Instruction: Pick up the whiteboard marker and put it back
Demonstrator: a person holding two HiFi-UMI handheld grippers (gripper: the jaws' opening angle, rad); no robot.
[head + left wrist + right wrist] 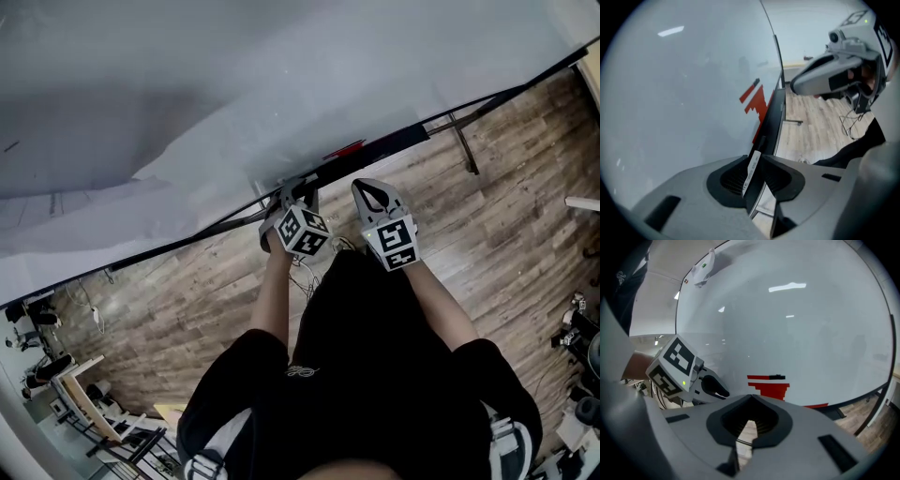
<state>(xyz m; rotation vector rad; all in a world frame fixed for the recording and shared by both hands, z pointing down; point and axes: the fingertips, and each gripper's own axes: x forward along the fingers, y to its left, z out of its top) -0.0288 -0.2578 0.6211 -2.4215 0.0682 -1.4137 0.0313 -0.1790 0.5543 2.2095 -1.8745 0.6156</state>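
I stand at a large whiteboard [187, 94] with a dark tray ledge [384, 145] along its lower edge. The whiteboard marker [752, 169], black with a white label, lies in line with the ledge [774, 117] between the jaws of my left gripper [757, 159]. The jaws stand slightly apart around it and I see no firm press on it. In the head view the left gripper [292, 199] points down at the ledge. My right gripper [372, 195] hovers just to its right, shut and empty [751, 397].
Red block marks [771, 389] are drawn low on the board near the ledge. A stand leg [464, 145] reaches out over the wooden floor [506, 216]. Cables [305, 272] lie by my feet, and equipment clutters the lower left [66, 384] and right edge [577, 337].
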